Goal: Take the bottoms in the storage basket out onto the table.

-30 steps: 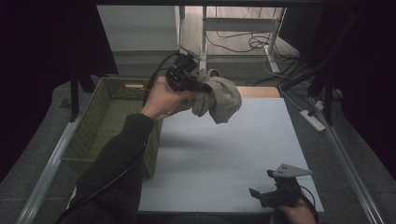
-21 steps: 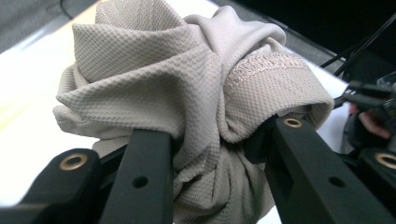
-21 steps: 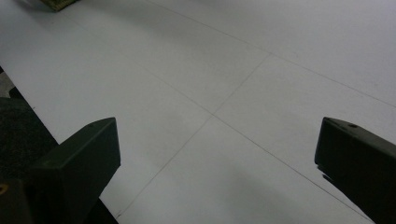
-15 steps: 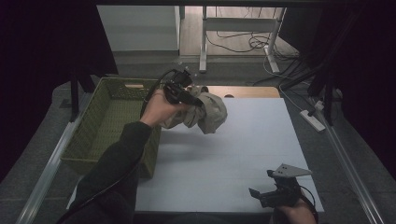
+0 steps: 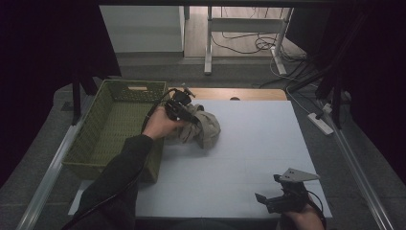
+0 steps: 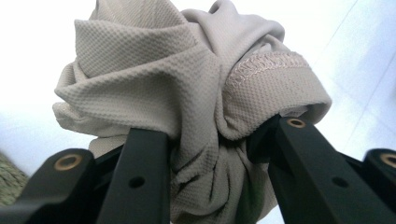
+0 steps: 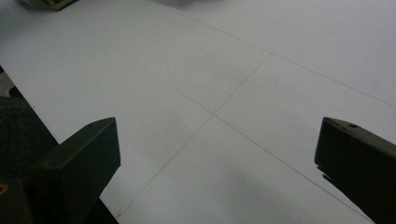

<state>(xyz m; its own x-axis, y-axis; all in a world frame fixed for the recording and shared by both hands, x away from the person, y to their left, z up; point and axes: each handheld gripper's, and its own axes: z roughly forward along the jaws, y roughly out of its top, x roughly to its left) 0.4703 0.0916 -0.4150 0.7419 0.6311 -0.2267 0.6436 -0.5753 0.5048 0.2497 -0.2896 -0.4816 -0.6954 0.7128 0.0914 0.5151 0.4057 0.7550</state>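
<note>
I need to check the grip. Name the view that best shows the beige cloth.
The left gripper view: the beige cloth bunches between its black jaws, weave and stitched hem sharp. The high view shows the cloth small beside the green basket.

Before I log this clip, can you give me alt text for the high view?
The left tongs clamp a bunched beige cloth on the white table, beside a green basket. The right tongs sit open at the near edge, holding nothing.
</note>
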